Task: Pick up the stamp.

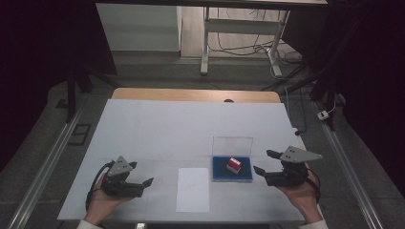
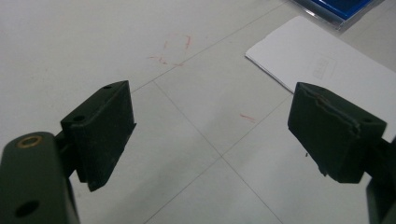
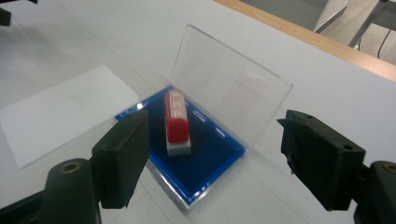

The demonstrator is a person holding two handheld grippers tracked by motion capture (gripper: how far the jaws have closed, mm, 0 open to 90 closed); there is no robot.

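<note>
A red and white stamp (image 1: 233,165) (image 3: 177,122) lies on the blue pad of a shallow box (image 1: 232,175) (image 3: 205,163) whose clear lid (image 1: 232,145) (image 3: 229,93) stands upright behind it. To its right my right gripper (image 1: 265,161) (image 3: 212,161) is open, held above the table, jaws pointing at the box with nothing between them. My left gripper (image 1: 141,173) (image 2: 210,128) is open at the front left, low over the table. A white paper sheet (image 1: 193,189) (image 2: 322,70) (image 3: 60,112) lies between the two grippers.
A large white sheet (image 1: 157,129) covers the table, with faint red marks (image 2: 173,49) ahead of the left gripper. The wooden table edge (image 1: 196,94) shows at the back. Metal rails (image 1: 43,167) run along both sides, and a desk frame with cables (image 1: 239,43) stands beyond.
</note>
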